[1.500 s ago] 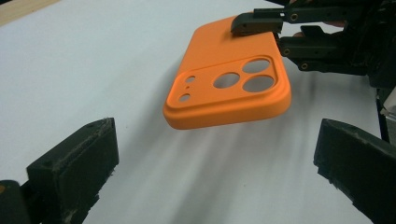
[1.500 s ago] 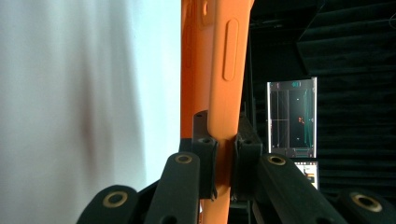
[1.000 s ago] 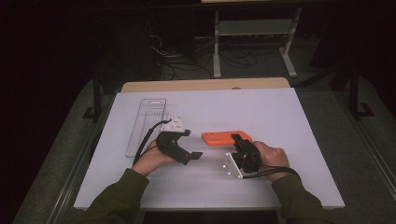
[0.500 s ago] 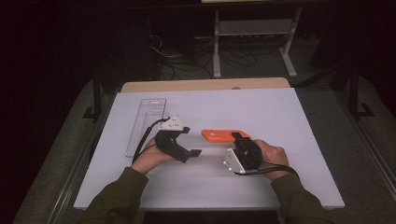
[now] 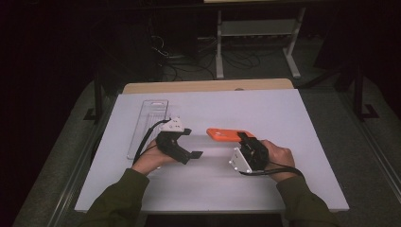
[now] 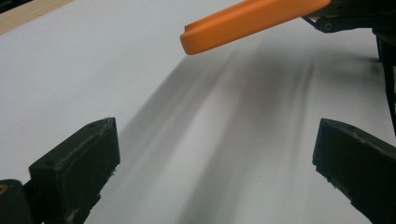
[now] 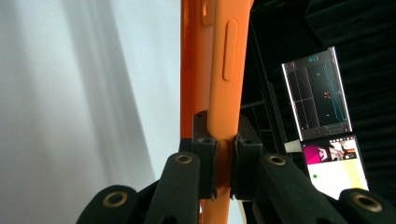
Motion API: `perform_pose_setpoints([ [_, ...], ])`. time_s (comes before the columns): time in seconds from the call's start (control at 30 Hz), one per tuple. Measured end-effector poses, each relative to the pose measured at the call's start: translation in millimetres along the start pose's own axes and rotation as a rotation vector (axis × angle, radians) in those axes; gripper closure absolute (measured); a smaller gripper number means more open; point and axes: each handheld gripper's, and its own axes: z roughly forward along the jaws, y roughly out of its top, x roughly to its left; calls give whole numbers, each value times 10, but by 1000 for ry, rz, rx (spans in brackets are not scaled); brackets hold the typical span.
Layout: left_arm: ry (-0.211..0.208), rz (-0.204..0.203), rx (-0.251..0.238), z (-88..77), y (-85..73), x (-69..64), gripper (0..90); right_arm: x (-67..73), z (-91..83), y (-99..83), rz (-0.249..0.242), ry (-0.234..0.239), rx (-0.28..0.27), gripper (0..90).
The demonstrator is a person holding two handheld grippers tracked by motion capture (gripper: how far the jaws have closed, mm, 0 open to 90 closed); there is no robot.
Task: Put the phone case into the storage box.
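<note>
Nearest in the high view, two olive-green sleeves are coming in from the bottom edge, cut off at the elbows. The right hand (image 5: 276, 156) is wrapping round the right gripper (image 5: 247, 141), so most of the gripper body is hidden; its grey plate is facing left. The right gripper's jaws are clamping the orange phone case (image 5: 228, 135) by its near end. In the right gripper view the pads are pressing both sides of the case's (image 7: 219, 70) edge; the case is running straight up and getting cut off by the top edge. A long side button is showing on it. Whether there is a phone inside is hard to tell.

The left hand (image 5: 150, 161) is holding the left gripper (image 5: 194, 154) to the left of the case, apart from it. In the left gripper view its two black jaws are standing wide, nothing between them but bare white table (image 6: 93, 70). The orange case (image 6: 243, 21) is hanging above the table at the top of that view, its right end hidden behind the other gripper's dark linkage.

Farther back on the left, a clear plastic tray (image 5: 147, 120) is lying flat on the white table (image 5: 265, 109); contents too faint to make out. A wooden edge is showing behind the table. Beyond it the floor is dark, with cables (image 5: 179, 61) and a metal rack (image 5: 257, 38) barely readable.
</note>
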Motion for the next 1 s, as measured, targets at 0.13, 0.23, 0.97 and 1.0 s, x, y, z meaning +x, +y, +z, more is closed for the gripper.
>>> perform_pose_setpoints([
  [0.13,-9,-12,-1,-7,-6,5,0,3,-1,2,6,1,0,815],
  [0.23,-14,-18,-4,-13,-9,13,0,-1,-2,3,12,3,1,815],
  [0.97,-10,0,8,-11,-13,11,0,-82,-8,-20,94,17,-24,814],
  [1.0,-10,0,10,-15,-12,10,0,-87,-9,-22,98,19,-25,814],
])
